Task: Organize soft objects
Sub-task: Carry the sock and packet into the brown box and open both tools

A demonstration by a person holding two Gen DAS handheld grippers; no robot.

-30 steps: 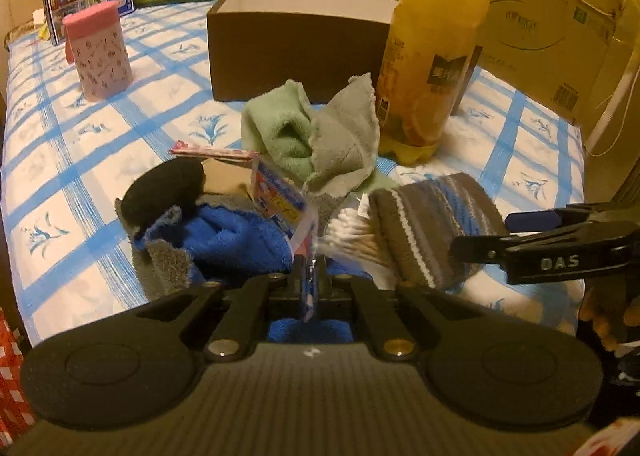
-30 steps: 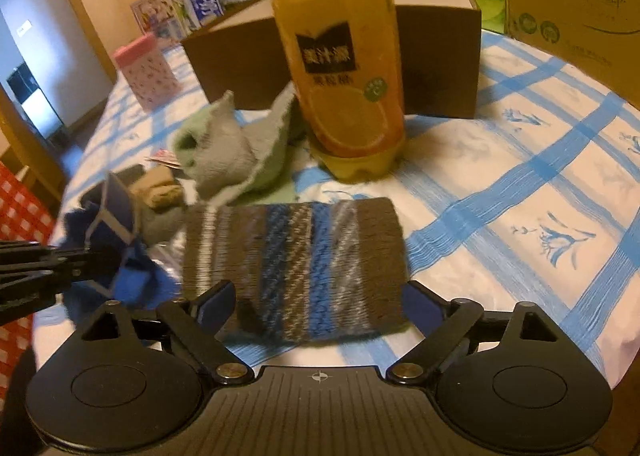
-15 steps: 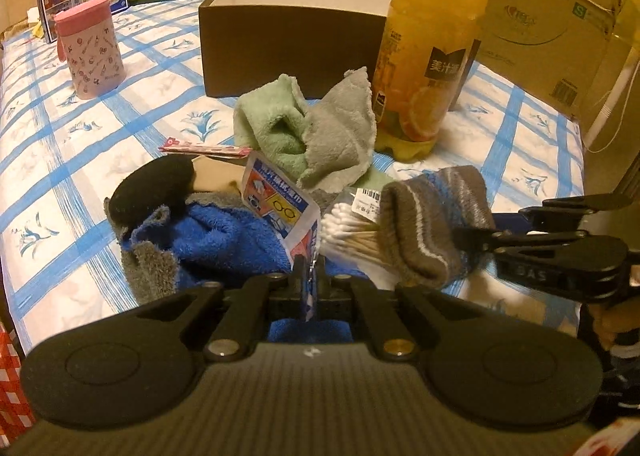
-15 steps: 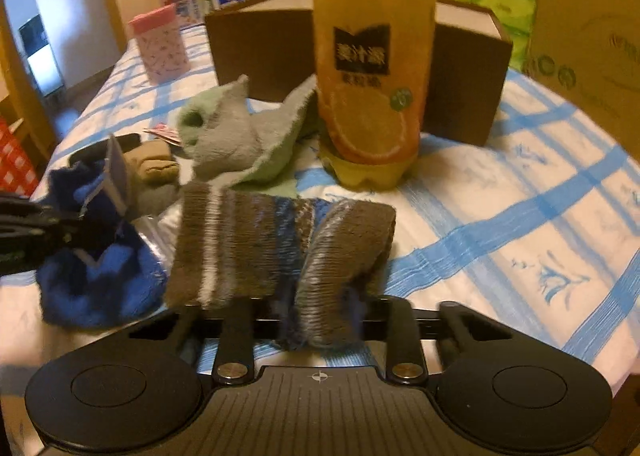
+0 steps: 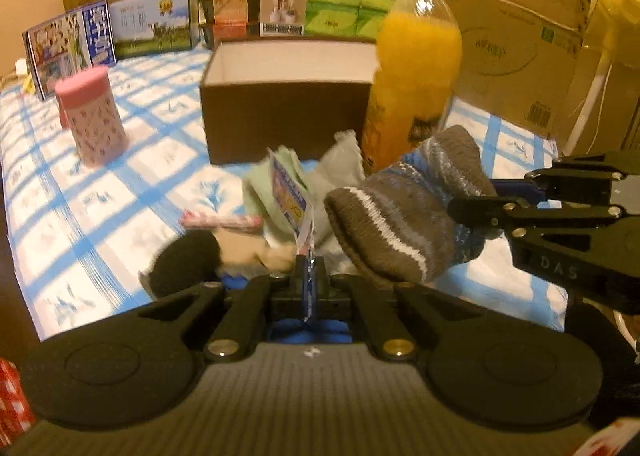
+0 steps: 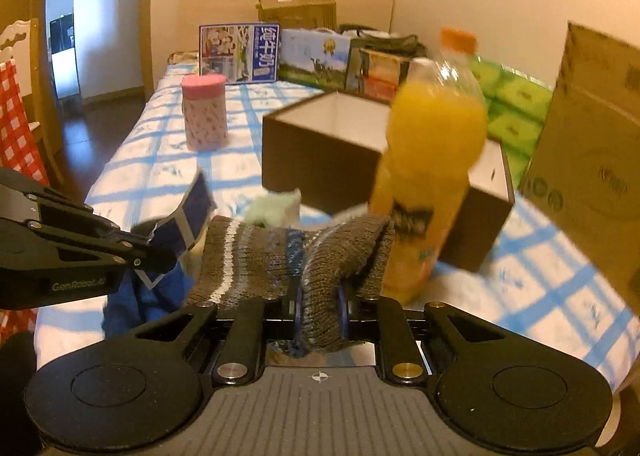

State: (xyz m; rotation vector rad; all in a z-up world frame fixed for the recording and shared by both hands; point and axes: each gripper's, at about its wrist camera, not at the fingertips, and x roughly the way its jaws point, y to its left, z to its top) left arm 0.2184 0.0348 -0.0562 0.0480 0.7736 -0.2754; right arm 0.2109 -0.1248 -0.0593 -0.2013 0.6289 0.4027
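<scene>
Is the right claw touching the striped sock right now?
Touching. The right wrist view shows the right claw shut on the striped sock, the knit bunched between its fingers; the left wrist view agrees.

The right gripper [image 6: 318, 314], open around the striped sock [image 5: 404, 212] a second ago, has clamped it and lifted it off the tablecloth [image 5: 120, 192] (left gripper [image 5: 308, 276] risen too).

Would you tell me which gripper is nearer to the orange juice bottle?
Right. The right gripper, holding the striped sock, sits just before the orange juice bottle; the left gripper is farther left.
</scene>
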